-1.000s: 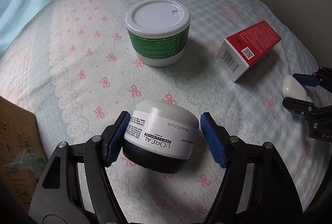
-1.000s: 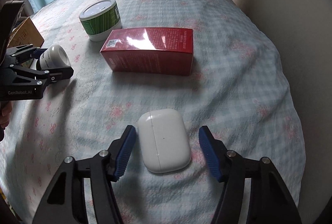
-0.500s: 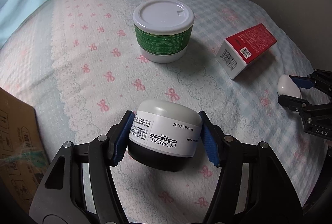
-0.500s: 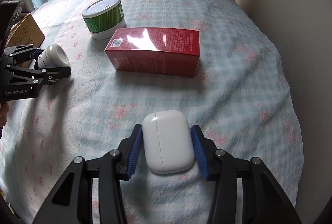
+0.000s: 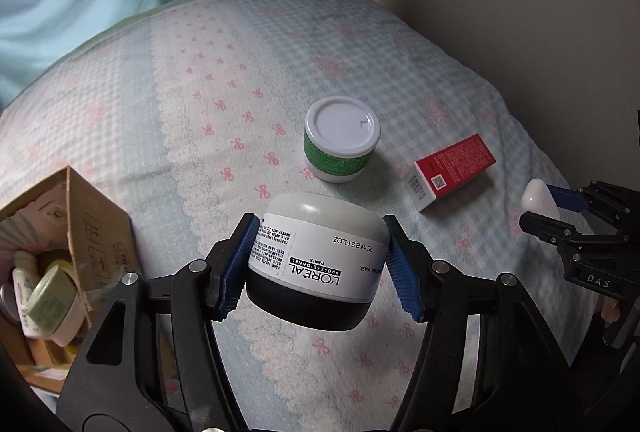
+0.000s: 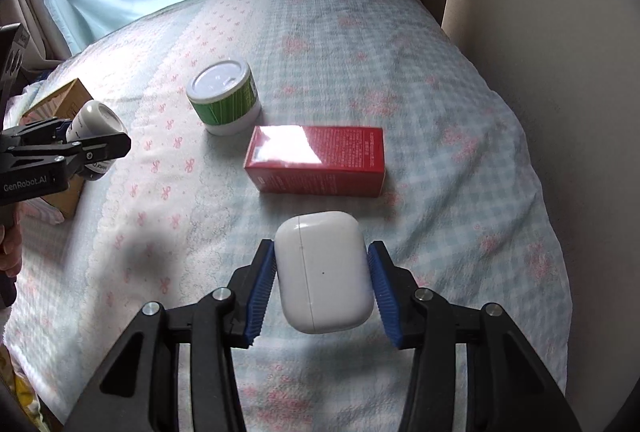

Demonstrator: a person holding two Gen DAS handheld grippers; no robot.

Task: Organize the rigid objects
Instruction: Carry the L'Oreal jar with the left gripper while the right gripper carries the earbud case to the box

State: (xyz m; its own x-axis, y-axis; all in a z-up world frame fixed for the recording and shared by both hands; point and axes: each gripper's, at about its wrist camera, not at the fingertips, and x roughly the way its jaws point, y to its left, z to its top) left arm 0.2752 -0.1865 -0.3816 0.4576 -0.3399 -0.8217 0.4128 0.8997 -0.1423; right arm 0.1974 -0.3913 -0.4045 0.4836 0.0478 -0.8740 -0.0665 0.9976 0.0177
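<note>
Jar [image 5: 316, 258] with the white label and black lid is clamped in the left tongs [image 5: 318, 268], off the bed [image 5: 224, 79], cardboard box [image 5: 86, 216] just left of them. Right tongs [image 6: 322, 286] are squeezed onto the white earbuds case [image 6: 322, 272], also lifted. Ahead of both sit the green tub [image 5: 342, 143] and red box [image 6: 320, 159].

White-lidded green round tub [image 5: 341, 141] stands mid-bed on bow-print checked bedspread [image 5: 224, 79]. Red rectangular carton [image 5: 452, 171] lies just right of tub, apart. Open brown cardboard box [image 5: 80, 232] sits at near left, small containers inside. White L'Oréal jar with black base [image 5: 316, 268] near, before tub. White earbud case [image 6: 324, 272] near right, before carton.
</note>
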